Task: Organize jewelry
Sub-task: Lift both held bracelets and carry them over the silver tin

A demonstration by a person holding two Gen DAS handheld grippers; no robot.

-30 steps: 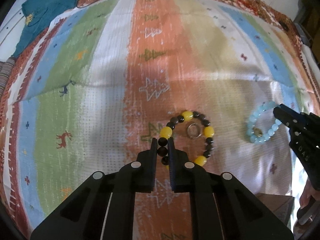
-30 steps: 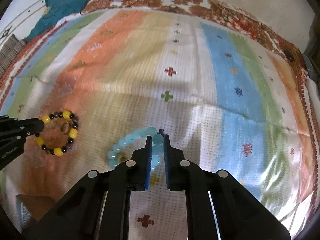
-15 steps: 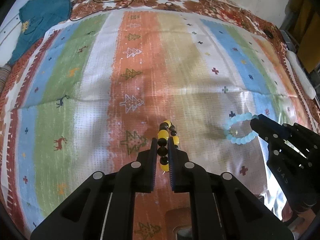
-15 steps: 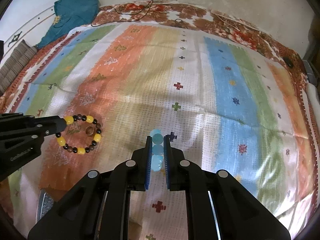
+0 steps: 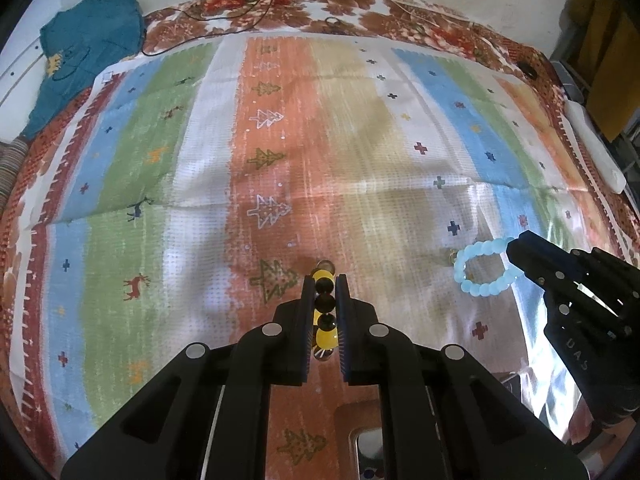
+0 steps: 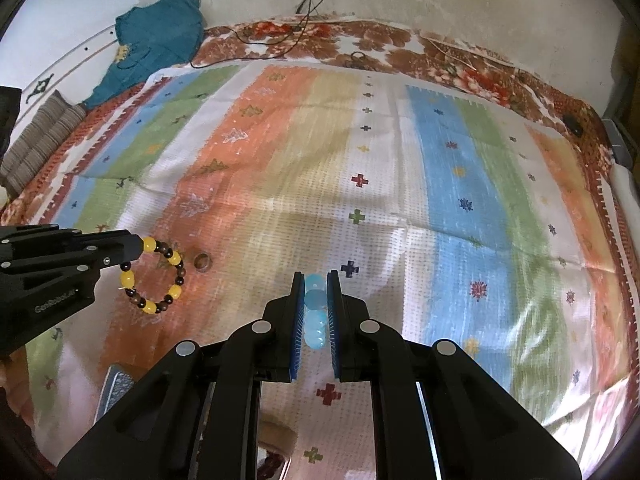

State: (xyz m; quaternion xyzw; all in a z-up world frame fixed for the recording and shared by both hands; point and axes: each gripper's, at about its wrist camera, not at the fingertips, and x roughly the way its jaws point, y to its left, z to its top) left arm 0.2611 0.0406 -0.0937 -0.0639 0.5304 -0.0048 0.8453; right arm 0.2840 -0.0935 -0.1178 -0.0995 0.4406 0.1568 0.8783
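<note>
My left gripper is shut on a yellow and black bead bracelet and holds it above the striped cloth; the bracelet hangs as a loop in the right wrist view. My right gripper is shut on a light blue bead bracelet, which shows as a loop in the left wrist view. A small brown ring lies on the cloth's orange stripe, below the left gripper.
The striped cloth covers a floral bedspread. A teal garment lies at the back left. A box with beads inside sits at the near edge. A cable runs along the back.
Both grippers have lifted their bracelets off the cloth and risen. The ring that lay inside the yellow bracelet stays on the cloth.
</note>
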